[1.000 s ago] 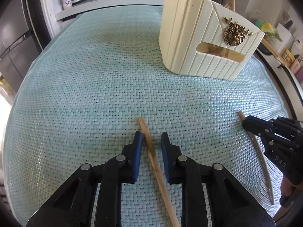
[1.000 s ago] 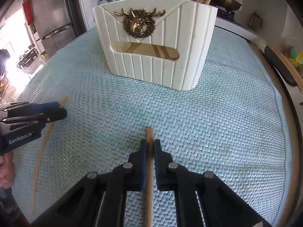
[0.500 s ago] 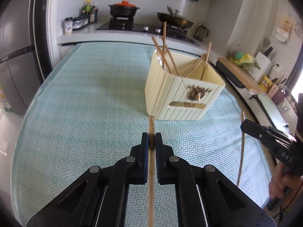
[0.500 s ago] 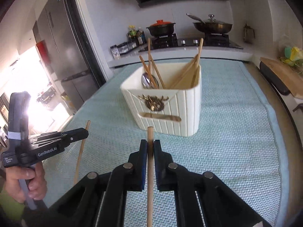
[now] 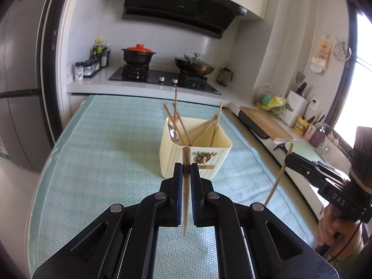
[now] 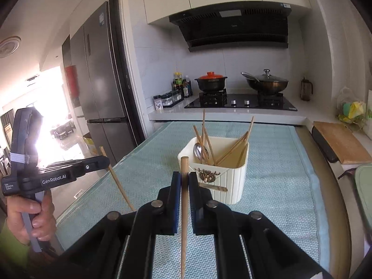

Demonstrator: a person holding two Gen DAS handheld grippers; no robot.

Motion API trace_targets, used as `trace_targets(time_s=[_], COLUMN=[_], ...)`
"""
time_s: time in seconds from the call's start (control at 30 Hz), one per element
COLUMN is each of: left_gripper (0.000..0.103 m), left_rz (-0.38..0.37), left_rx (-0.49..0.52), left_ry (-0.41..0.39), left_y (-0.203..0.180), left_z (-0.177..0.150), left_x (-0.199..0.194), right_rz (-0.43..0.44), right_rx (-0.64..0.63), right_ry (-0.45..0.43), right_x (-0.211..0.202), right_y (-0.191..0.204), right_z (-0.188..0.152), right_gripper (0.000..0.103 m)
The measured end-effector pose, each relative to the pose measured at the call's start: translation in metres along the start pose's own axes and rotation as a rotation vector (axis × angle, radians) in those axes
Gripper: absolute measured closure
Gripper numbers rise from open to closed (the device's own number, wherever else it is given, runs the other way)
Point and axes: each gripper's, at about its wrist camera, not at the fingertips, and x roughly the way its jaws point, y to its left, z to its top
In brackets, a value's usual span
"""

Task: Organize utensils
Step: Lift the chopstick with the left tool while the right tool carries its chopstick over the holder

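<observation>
In the left wrist view, the left gripper is clamped on a thin wooden chopstick, held above the pale green woven mat. The cream ribbed plastic utensil holder stands at twelve o'clock, already holding chopsticks and apparently a spoon.

In the right wrist view, the right gripper pinches a second wooden chopstick. Both sticks are mid-carry; next, each needs lowering into the holder's open top.

White tiled walls backed a black range hood at top centre; a grey refrigerator stood left, daylight glaring lower left.
</observation>
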Motion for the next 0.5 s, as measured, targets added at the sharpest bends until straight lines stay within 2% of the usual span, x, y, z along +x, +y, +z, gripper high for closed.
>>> trace_targets(time_s=[0.23,0.5], left_gripper=[0.099,0.099], left_rz=[-0.028,-0.046], left_rx=[0.010,0.023], left_ry=[-0.029,-0.044], left_y=[-0.007,-0.013], left_z=[0.003,0.009], left_x=[-0.014,-0.023], right_rz=[-0.024,-0.031], right_rx=[-0.028,-0.027], right_ry=[-0.099,-0.132], right_x=[-0.019,-0.025], right_y=[0.012,0.014], right_z=[0.011,0.014], right_gripper=[0.096,0.096])
